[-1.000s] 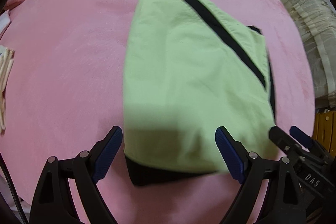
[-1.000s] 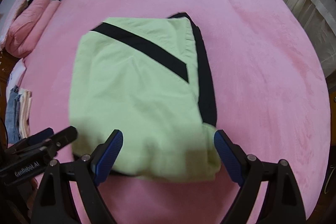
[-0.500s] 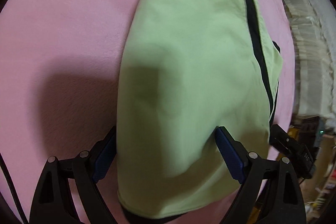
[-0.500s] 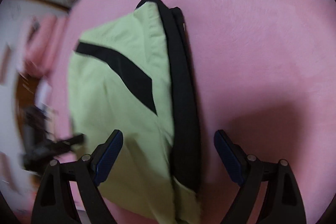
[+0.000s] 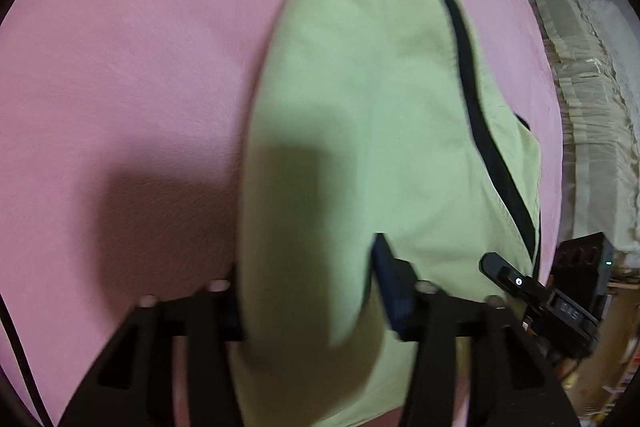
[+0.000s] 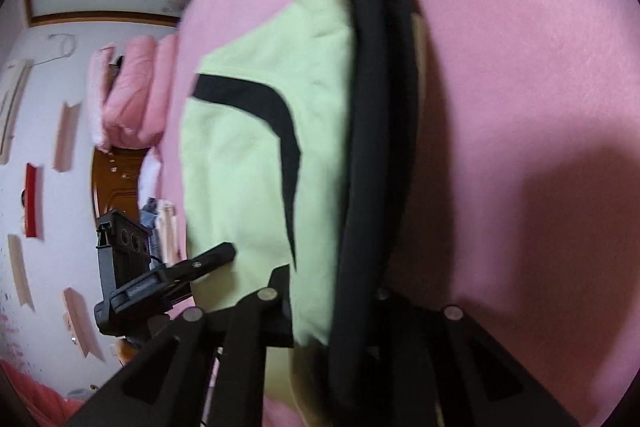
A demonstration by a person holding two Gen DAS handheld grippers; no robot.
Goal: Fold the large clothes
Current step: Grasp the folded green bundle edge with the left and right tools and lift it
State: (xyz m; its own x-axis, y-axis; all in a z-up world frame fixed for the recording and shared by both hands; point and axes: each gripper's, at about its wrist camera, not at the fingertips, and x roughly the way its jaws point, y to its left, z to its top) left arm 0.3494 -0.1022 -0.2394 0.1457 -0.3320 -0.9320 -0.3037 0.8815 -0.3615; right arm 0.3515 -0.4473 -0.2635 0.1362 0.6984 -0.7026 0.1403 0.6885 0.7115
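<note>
Left wrist view: the left gripper has just been closing and now pinches the near edge of the folded green garment, cloth bunched between its jaws. The garment lies on the pink blanket, its black stripe running down the right side. Bare blanket spreads wide to the left of the garment; to the right only a thin strip remains before the blanket's edge and the cream curtain. In the right wrist view, the right gripper has also just been closing and is clamped on the thick black border and green layers at the garment's near corner. Open blanket lies to that gripper's right.
</note>
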